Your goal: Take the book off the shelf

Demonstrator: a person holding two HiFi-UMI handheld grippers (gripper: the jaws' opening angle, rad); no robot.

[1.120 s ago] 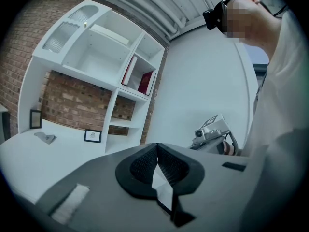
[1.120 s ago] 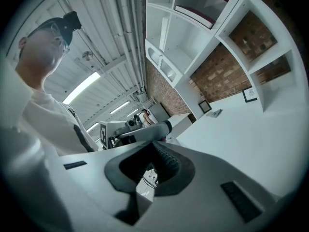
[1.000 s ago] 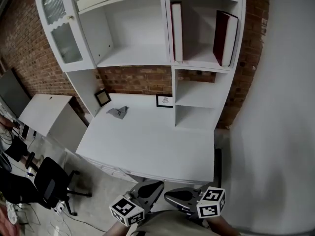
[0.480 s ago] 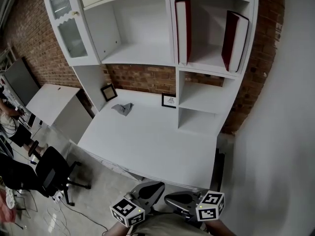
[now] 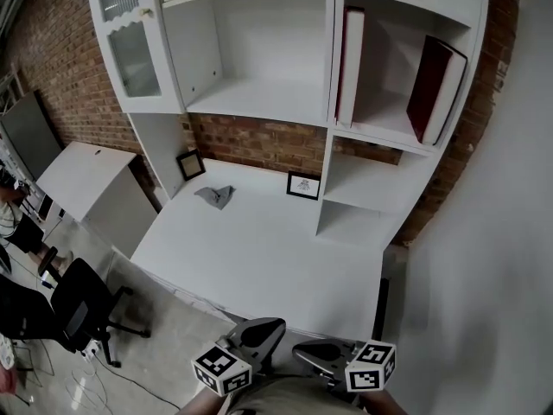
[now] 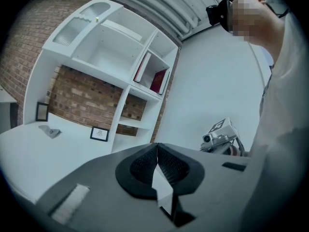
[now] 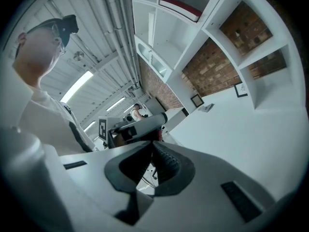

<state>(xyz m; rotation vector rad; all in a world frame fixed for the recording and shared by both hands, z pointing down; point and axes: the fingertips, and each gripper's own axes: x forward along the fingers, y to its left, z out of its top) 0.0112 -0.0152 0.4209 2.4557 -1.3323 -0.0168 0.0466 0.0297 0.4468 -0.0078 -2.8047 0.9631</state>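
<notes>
Two dark red books stand in the upper right compartment of the white shelf unit (image 5: 328,115). One book (image 5: 350,67) is upright against the left wall; the other book (image 5: 436,89) leans on the right wall. Both show small in the left gripper view, the upright book (image 6: 142,67) and the leaning book (image 6: 160,81). My left gripper (image 5: 275,324) and right gripper (image 5: 300,349) hang side by side at the desk's near edge, far below the books. Both are shut on nothing: left gripper (image 6: 157,146), right gripper (image 7: 152,146).
On the white desk (image 5: 259,258) lie a crumpled grey cloth (image 5: 216,196), a small framed picture (image 5: 303,185) and a dark frame (image 5: 191,163). A glass cabinet door (image 5: 130,37) is at upper left. An office chair (image 5: 73,305) and a white side cabinet (image 5: 86,175) stand left.
The head view has swung, so the shelf and books now sit further right in it. Both grippers stay low at the desk's near edge, still shut.
</notes>
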